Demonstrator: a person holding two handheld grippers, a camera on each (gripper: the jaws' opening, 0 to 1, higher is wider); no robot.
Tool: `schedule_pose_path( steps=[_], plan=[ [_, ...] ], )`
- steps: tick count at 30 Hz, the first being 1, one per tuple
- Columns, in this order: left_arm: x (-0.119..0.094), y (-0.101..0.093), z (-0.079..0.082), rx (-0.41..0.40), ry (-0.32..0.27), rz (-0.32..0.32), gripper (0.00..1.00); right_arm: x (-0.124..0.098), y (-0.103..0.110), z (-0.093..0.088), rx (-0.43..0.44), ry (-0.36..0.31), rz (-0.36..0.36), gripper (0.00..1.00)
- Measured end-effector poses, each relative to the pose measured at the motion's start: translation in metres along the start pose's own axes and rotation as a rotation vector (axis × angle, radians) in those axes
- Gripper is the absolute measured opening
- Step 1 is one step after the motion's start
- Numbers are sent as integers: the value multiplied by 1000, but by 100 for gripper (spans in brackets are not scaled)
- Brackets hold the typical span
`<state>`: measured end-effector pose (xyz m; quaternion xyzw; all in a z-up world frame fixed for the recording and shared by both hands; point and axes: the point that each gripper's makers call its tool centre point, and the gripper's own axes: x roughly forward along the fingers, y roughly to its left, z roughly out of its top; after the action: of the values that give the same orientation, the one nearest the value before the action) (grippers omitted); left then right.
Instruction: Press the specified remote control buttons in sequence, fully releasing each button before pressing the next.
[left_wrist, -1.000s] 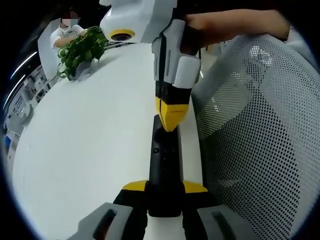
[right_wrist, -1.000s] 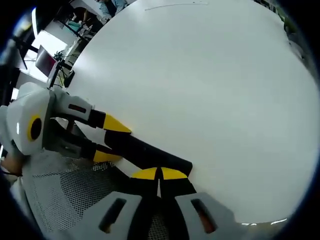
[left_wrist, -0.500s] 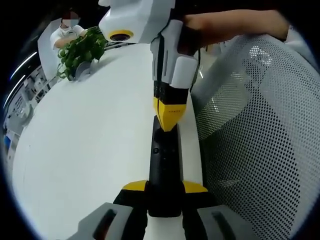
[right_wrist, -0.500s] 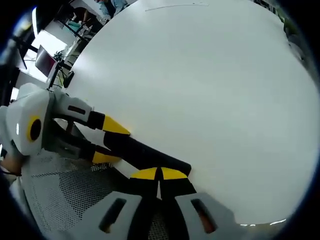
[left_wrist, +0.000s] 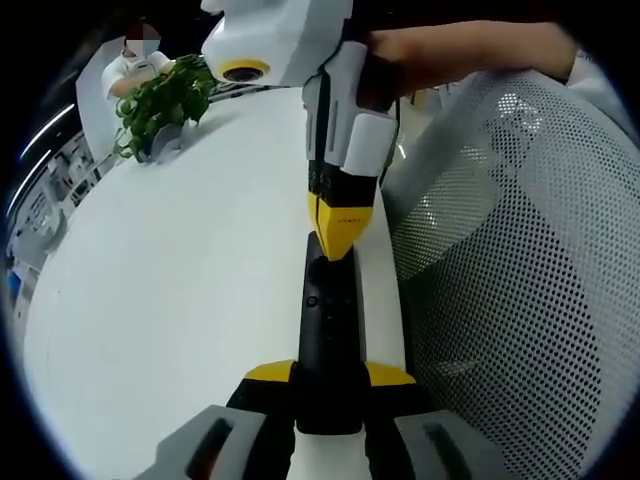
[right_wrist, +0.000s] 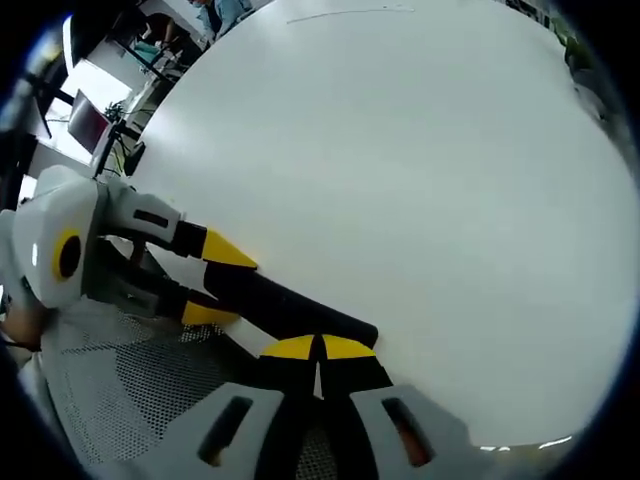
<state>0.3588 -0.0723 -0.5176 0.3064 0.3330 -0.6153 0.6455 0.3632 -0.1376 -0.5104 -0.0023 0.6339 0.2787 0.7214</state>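
Black and slim, the remote control (left_wrist: 328, 330) lies lengthwise along the right edge of the white tabletop (left_wrist: 180, 300), its near end clamped between the yellow-tipped jaws of the left gripper (left_wrist: 328, 380), which hold it steady over the edge next to a white mesh chair back (left_wrist: 500, 280). In the left gripper view the right gripper (left_wrist: 340, 228) comes down from the far side, its two yellow tips brought together into a single point resting on the remote's far end; whether a button is actually pushed in is too small to tell. In the right gripper view the same closed tips (right_wrist: 318, 350) sit on the end of the remote control (right_wrist: 290, 312), with the left gripper (right_wrist: 200, 278) gripping its other end at the left. A leafy green plant (left_wrist: 160, 105) stands at the far left of the tabletop. By my reading, one press in the sequence is in hand. The next move calls for lifting the right tip fully clear of the button, then shifting along the remote to the next target while the left hold stays firm and level.
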Motion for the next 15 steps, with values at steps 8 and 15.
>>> schedule_pose_path(
  steps=[8,15],
  plan=[
    [0,0,0,0,0,2,24,2,2,1,-13,9,5,0],
    [0,1,0,-7,-8,7,24,2,1,1,0,13,6,0]
  ],
)
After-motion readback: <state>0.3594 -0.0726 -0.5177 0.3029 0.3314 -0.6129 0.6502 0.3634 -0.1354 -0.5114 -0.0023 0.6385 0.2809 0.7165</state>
